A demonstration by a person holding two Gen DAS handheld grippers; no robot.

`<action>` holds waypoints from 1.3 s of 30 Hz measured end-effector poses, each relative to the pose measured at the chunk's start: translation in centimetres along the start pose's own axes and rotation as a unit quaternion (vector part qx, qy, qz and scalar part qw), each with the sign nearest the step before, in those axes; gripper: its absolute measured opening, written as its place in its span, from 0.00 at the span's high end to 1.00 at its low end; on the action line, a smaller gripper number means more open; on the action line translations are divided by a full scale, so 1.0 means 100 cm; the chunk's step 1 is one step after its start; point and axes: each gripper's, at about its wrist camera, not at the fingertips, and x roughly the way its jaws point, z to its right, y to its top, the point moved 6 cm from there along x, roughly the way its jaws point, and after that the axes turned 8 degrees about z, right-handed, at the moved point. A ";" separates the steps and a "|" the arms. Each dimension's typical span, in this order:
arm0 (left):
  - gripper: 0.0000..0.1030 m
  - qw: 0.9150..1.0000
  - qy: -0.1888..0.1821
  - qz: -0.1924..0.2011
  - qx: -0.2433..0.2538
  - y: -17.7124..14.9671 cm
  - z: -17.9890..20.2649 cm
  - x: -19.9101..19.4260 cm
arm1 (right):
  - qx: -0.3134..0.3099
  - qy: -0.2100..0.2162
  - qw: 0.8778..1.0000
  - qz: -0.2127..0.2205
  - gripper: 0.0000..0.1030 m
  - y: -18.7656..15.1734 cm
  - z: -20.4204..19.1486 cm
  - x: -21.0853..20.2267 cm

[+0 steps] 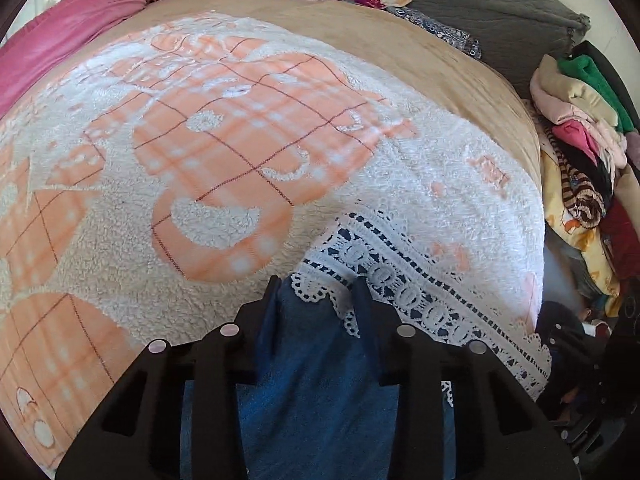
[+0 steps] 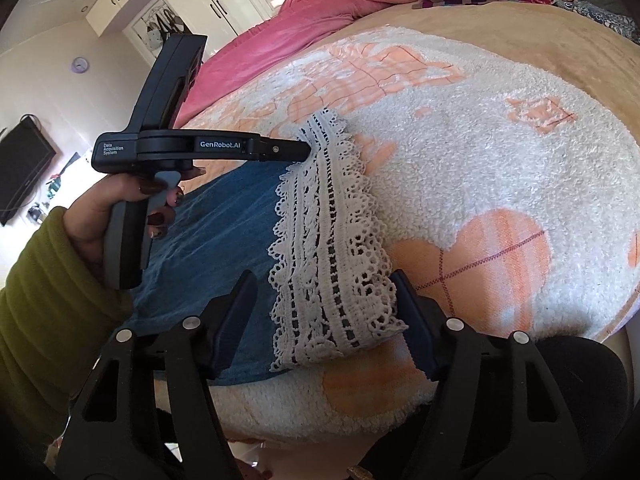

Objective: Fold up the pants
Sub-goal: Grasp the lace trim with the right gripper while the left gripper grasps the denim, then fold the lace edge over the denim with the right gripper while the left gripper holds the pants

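Denim-blue pants (image 2: 216, 240) with a white lace hem (image 2: 328, 264) lie flat on the fleece blanket (image 2: 500, 168), their long axis running back from the hem toward the person. The left gripper (image 1: 316, 292) sits at the hem's far corner, fingers apart astride the lace edge. The right gripper (image 2: 324, 304) hovers spread wide over the near corner, both equally close for lifting the hem backward.

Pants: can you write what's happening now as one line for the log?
task: fold pants | pants: flat on blanket, lace hem | left gripper: open at hem | right gripper: open, straddling hem
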 end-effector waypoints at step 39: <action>0.87 0.985 -0.025 0.137 -0.098 -0.035 -0.049 -0.122 | -0.177 0.166 0.970 0.013 0.86 0.003 -0.156 -0.004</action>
